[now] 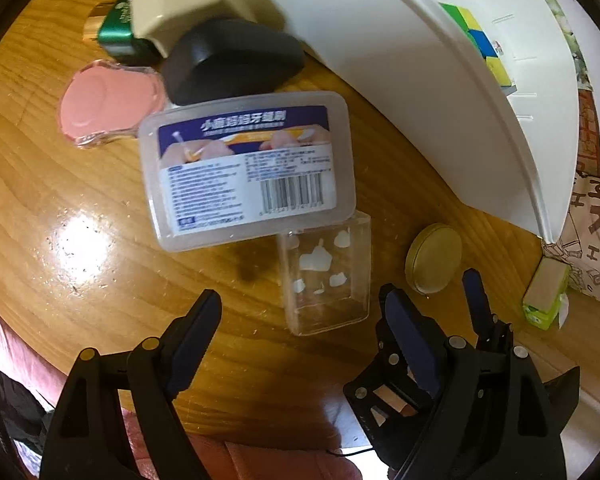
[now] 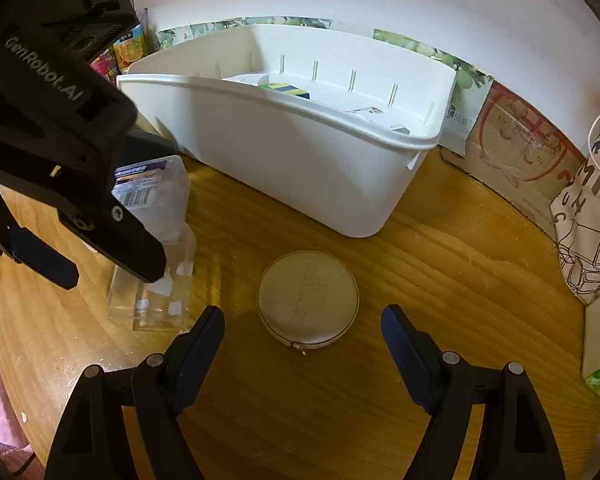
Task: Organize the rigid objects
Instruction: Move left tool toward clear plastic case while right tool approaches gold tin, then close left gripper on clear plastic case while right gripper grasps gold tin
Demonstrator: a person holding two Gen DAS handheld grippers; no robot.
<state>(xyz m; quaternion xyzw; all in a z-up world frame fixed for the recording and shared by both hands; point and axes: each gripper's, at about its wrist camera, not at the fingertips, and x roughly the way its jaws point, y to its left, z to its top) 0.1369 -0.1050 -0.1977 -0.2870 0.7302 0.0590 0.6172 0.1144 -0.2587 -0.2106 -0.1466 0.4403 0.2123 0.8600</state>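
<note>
Rigid objects lie scattered on the round wooden table [image 2: 440,280], and some already sit inside the white plastic bin [image 2: 300,148] standing at the far side, where a multicoloured puzzle cube [image 1: 480,40] shows through its open top. Near the right gripper [image 2: 302,324], a round gold-rimmed tin with a pale embossed lid [image 2: 308,300] lies flat on the wood, just ahead of and between the fingertips without touching either; the jaws stand wide apart with nothing in them. To the left of the tin, a clear rectangular plastic container with white shapes printed on it [image 1: 326,280] rests on the table, and a translucent flat plastic box with a blue and white barcode label [image 1: 246,168] leans on its far edge, tilted. The left gripper [image 1: 300,316] hangs just over the near end of the clear container, jaws also wide and empty. In the left wrist view, farther left, a pink disc in a clear scalloped case [image 1: 112,104] lies flat, with a black rounded block [image 1: 232,60], a beige rectangular block [image 1: 188,8] and a small green box [image 1: 120,32] piled close together beyond it, next to the bin's wall. At the right edge of the table stand a printed cloth bag [image 2: 592,224] and a small green and white carton [image 1: 546,292].
</note>
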